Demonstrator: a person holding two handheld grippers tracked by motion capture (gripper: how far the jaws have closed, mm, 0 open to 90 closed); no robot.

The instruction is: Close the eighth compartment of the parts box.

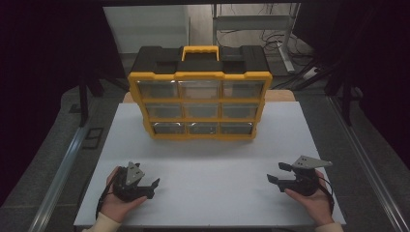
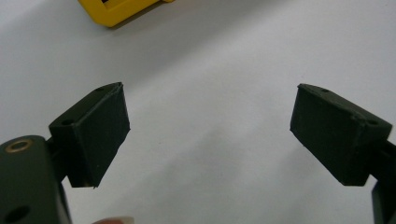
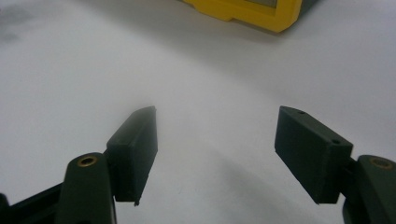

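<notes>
1. Jaws: both sets spread wide, nothing between them. Left gripper (image 1: 141,181) at lower left of the high view, right gripper (image 1: 285,174) at lower right, each in a hand just above the tabletop (image 1: 208,164).
2. Drawer organizer (image 1: 199,99), yellow frame w/ black top & clear drawers, stands upper centre, well apart from both grippers.
3. Progress: looks like the very start; all drawers appear shut, nothing touched. Reach & pull left to do.
4. Surface: plain white. Room: dark, cables & a metal frame behind.

Drawer (image 1: 199,90) contents perhaps too dim
</notes>
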